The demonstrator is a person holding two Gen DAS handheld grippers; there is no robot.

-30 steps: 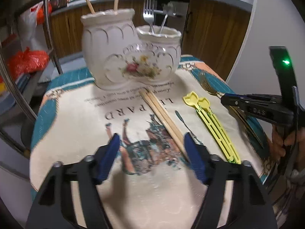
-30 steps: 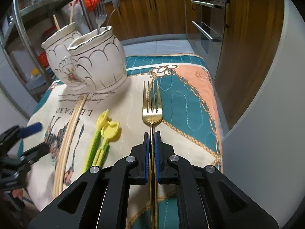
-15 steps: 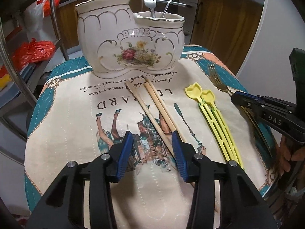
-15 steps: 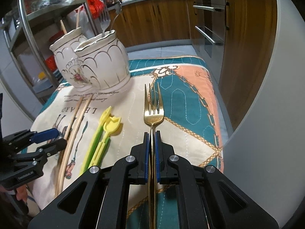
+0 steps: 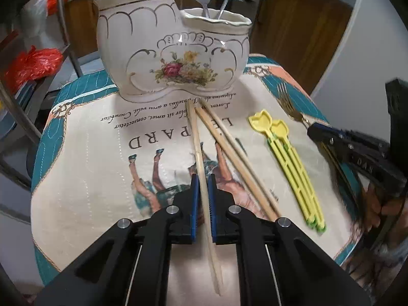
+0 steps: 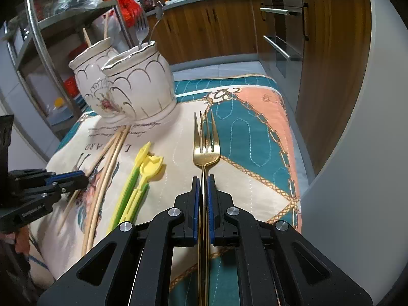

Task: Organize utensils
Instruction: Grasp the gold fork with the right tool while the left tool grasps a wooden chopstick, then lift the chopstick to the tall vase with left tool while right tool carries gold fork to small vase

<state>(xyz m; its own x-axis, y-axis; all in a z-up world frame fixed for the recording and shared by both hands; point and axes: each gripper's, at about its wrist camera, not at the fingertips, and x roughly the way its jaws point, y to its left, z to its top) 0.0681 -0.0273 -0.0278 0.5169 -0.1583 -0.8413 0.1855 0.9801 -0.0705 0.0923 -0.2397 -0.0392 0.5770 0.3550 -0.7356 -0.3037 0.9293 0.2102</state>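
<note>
My left gripper (image 5: 202, 178) has its jaws closing onto one wooden chopstick (image 5: 195, 132), and the blue pads press its sides. Two more chopsticks (image 5: 229, 153) lie just right of it on the printed cloth (image 5: 89, 153). A pair of yellow-green plastic utensils (image 5: 288, 153) lies further right. My right gripper (image 6: 203, 178) is shut on the handle of a gold fork (image 6: 205, 148), whose tines point toward the white floral ceramic holder (image 5: 173, 51). The holder's tall pot has two chopsticks in it. Its low pot holds a silver fork and a spoon.
A metal rack (image 6: 40, 40) with red bags stands left of the table. Wooden cabinets (image 6: 216, 25) run behind, and a white curved wall (image 6: 357, 153) stands close on the right. The cloth's edge drops off just right of the gold fork.
My left gripper has moved nearer the holder and its jaws have come together on one chopstick, swinging it away from the other two. The right gripper has stayed shut on the gold fork.
</note>
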